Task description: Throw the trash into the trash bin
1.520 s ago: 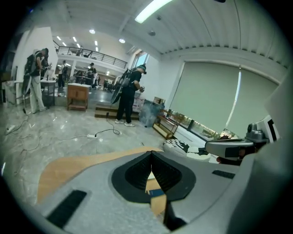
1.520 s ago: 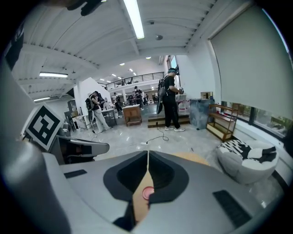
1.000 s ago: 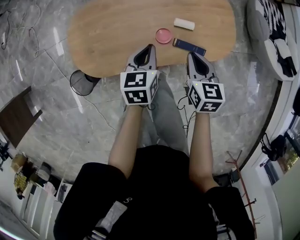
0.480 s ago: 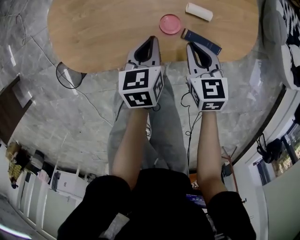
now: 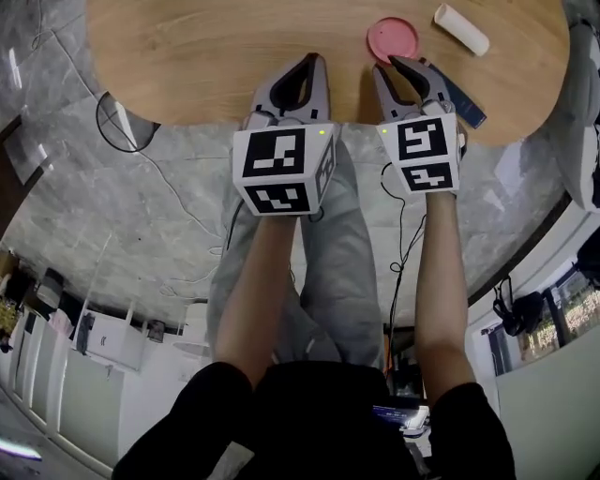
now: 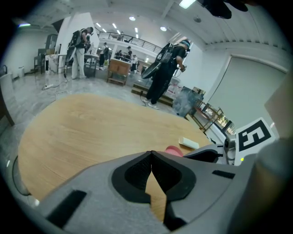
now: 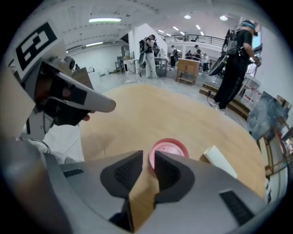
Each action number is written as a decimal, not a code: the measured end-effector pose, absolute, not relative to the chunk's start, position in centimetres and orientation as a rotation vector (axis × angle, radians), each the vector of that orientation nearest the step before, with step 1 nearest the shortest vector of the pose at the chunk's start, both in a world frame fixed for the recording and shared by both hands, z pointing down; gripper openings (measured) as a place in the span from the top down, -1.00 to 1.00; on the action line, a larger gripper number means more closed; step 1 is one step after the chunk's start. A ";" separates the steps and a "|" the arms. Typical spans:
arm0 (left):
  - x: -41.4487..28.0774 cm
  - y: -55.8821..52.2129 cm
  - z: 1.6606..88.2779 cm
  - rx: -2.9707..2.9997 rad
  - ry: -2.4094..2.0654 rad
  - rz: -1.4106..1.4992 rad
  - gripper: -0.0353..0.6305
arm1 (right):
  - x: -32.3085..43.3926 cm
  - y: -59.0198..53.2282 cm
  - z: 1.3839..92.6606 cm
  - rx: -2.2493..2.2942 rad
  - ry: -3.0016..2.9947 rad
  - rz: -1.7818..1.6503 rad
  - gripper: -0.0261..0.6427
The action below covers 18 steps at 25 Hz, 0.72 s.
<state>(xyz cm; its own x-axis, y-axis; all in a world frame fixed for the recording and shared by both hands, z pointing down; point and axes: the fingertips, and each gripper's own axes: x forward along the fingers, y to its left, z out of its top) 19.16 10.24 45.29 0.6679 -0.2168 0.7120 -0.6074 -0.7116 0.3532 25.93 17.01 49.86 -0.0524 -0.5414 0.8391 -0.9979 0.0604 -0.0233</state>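
While arms stretch forward, left hand-held gripper (image 5: 313, 59) is closed; right hand-held gripper (image 5: 409, 64), empty, just opening.

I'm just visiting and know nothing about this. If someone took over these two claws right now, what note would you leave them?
Left claw: shut, empty, at the table's near edge.
Right claw: just been opening, slightly apart, nothing between; the pink lid lies just beyond its tips.
Things: pink lid, white roll and dark blue bar lie on the table; the wire bin stands on the floor by its left end.
Done: nothing picked up.
Left: grab each piece, drop it in the bin.
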 end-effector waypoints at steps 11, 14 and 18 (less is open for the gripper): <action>12.8 7.4 46.4 2.238 -0.715 0.888 0.88 | 25.5 15.8 53.7 1.461 -1.460 0.931 0.86; 11.3 6.4 46.4 2.229 -0.737 0.877 0.88 | 24.1 14.8 52.9 1.507 -1.498 0.987 0.88; 8.2 5.0 46.3 2.209 -0.782 0.865 0.88 | 21.1 12.8 51.3 1.591 -1.589 1.081 0.88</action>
<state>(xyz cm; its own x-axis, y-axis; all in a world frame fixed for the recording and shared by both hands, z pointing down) 8.17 4.99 46.28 0.6080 -0.2905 0.7389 -0.7060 -0.6236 0.3357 21.10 12.76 51.34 -0.0670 -0.4694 0.8804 -0.9913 -0.0688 -0.1121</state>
